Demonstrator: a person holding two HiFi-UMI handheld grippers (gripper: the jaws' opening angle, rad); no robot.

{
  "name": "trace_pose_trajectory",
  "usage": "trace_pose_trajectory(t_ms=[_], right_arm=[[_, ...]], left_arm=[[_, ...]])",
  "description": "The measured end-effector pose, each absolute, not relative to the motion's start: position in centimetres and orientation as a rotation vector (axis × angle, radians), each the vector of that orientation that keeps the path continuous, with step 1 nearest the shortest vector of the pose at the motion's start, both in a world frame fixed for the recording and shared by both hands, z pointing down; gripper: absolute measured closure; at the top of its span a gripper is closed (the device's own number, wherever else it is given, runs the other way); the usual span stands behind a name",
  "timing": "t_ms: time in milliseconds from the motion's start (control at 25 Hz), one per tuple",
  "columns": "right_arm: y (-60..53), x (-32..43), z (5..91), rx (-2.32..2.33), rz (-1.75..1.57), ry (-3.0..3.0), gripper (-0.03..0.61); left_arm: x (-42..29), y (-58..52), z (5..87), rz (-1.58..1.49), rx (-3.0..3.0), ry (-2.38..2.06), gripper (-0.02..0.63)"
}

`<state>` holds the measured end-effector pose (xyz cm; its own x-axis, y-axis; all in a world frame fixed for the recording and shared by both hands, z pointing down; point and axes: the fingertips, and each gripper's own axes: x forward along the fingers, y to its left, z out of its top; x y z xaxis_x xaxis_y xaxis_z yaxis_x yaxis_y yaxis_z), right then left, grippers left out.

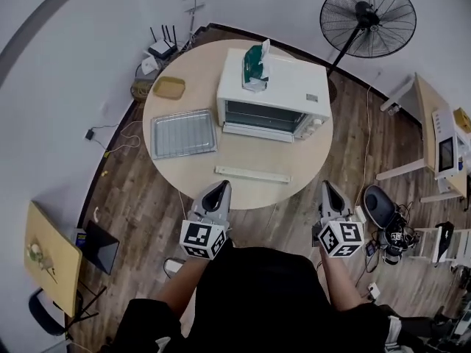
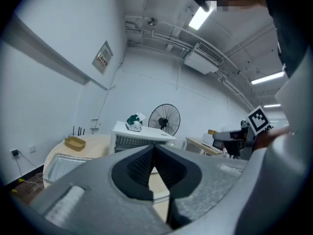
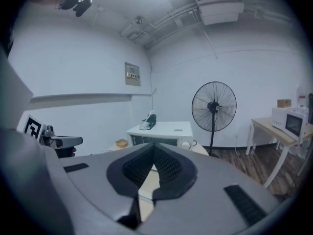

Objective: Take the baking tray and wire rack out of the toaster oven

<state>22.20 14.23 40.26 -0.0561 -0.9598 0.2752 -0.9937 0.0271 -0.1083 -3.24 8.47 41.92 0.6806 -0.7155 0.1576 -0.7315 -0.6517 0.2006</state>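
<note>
A white toaster oven point(image 1: 274, 93) stands at the back of the round table point(image 1: 309, 168), its glass front facing me. Left of it a silvery baking tray point(image 1: 184, 133) with a grid pattern lies flat on the table; whether a wire rack rests in it I cannot tell. My left gripper point(image 1: 220, 186) and right gripper point(image 1: 327, 186) hover at the table's near edge, both shut and holding nothing. The left gripper view shows the closed jaws point(image 2: 154, 149) with the oven point(image 2: 139, 138) and tray point(image 2: 63, 163) beyond. In the right gripper view the closed jaws point(image 3: 153, 149) point at the oven point(image 3: 161, 131).
A long white strip point(image 1: 252, 174) lies on the table in front of the oven. A small yellow dish point(image 1: 168, 87) sits at the far left, and a green and white item point(image 1: 255, 66) rests on the oven. A standing fan point(image 1: 368, 18) is behind, a side table with a microwave point(image 1: 446, 149) at right.
</note>
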Motion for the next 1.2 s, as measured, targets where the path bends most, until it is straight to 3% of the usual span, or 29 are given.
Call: trace_pose_trajectory(t_ms=[240,600,1200], right_arm=[[18.6,29.0,39.6,2.082,0.405,-2.185,0.577],[20.7,30.8,39.9,1.84,0.375,-2.444,0.577],[24.9,27.6,35.0,1.824,0.211,-2.458,0.577]], left_arm=[[2.3,13.8,41.0,0.123,2.627,-1.259,0.594],[5.3,19.7,39.3,0.115,2.509,-1.558,0.594],[0.2,24.7,34.6,0.05,2.558,-1.645,0.594]])
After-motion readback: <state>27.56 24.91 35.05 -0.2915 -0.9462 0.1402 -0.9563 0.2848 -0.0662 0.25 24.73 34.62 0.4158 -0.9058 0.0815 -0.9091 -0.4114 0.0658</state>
